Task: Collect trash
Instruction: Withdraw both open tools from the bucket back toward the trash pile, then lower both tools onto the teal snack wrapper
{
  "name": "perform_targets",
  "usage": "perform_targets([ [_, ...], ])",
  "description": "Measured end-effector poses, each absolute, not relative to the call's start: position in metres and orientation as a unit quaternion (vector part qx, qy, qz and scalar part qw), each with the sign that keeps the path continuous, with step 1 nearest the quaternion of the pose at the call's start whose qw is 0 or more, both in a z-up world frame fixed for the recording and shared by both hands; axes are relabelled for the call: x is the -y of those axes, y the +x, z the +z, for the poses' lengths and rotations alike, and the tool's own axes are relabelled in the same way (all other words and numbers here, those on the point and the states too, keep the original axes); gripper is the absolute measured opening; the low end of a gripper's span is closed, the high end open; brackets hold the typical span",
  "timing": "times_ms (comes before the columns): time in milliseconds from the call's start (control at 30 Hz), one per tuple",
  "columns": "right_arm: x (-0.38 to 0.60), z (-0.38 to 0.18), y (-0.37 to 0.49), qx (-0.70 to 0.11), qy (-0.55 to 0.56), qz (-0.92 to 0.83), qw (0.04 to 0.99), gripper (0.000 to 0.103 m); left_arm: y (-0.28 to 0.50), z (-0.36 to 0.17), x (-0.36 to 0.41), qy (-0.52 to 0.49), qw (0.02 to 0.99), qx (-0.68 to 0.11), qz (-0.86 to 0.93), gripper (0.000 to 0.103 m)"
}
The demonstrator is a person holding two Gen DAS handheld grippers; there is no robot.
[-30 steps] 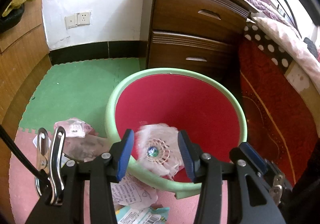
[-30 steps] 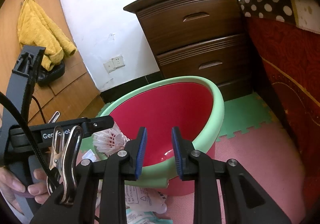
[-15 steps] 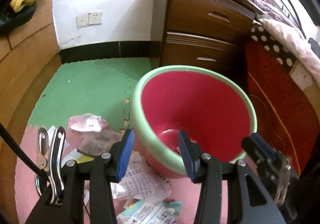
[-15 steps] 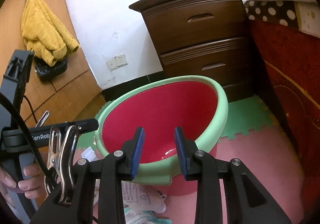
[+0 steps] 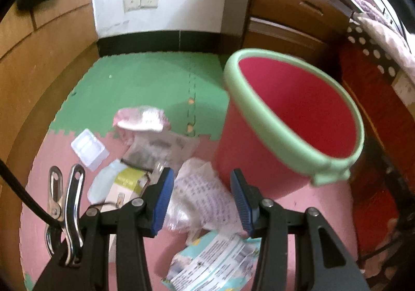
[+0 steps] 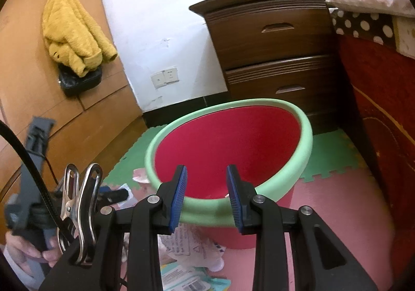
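Note:
A red bin with a pale green rim (image 5: 290, 119) stands on the foam floor mat, right of my left gripper (image 5: 200, 177). That gripper is open and points down at a crumpled white printed wrapper (image 5: 205, 192), which lies on the floor just beyond the blue pads and is not gripped. Around it lie a pink wrapper (image 5: 141, 117), a clear plastic tray (image 5: 89, 148), a greyish bag (image 5: 160, 145), a yellow-green packet (image 5: 124, 184) and a teal packet (image 5: 215, 262). My right gripper (image 6: 206, 170) is open and holds nothing above the near rim of the bin (image 6: 306, 135).
A dark wooden drawer chest (image 6: 275, 47) and a bed with a red cover (image 6: 384, 114) stand behind and right of the bin. A wooden wall panel (image 5: 39, 62) curves along the left. In the right wrist view a hand (image 6: 23, 249) holds the left tool's grey body (image 6: 33, 151).
The white shuttlecock seen between the left jaws over the bin is gone from view. The left gripper swung left and down from above the bin to the floor trash. The right jaws widened slightly.

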State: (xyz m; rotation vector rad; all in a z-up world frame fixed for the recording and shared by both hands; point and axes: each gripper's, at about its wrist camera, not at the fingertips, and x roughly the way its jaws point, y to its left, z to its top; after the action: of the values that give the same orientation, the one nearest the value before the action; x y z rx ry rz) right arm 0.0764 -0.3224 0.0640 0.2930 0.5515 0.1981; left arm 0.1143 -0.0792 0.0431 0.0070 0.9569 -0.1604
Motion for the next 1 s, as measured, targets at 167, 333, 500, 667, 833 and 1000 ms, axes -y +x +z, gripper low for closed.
perform_targets([
  [167, 0.311, 0.064, 0.065, -0.278, 0.137, 0.110, 0.944, 0.032, 0.100, 0.028, 0.067, 0.009, 0.877, -0.474, -0.075, 0.048],
  [333, 0.298, 0.060, 0.056, -0.304, 0.124, 0.113, 0.938, 0.032, 0.080, 0.008, 0.051, -0.017, 0.865, -0.498, -0.059, 0.048],
  [500, 0.285, 0.053, 0.052, -0.335, 0.105, 0.127, 0.928, 0.032, 0.067, -0.010, 0.039, -0.034, 0.850, -0.524, -0.044, 0.048],
  [667, 0.272, 0.037, 0.052, -0.378, 0.086, 0.139, 0.911, 0.032, 0.053, -0.020, 0.036, -0.045, 0.838, -0.543, -0.035, 0.048],
  [833, 0.258, 0.022, 0.056, -0.413, 0.062, 0.158, 0.895, 0.032, 0.040, -0.039, 0.027, -0.085, 0.811, -0.578, -0.028, 0.048],
  [1000, 0.244, 0.007, 0.061, -0.451, 0.042, 0.179, 0.873, 0.032, 0.035, -0.055, 0.020, -0.112, 0.789, -0.604, -0.010, 0.048],
])
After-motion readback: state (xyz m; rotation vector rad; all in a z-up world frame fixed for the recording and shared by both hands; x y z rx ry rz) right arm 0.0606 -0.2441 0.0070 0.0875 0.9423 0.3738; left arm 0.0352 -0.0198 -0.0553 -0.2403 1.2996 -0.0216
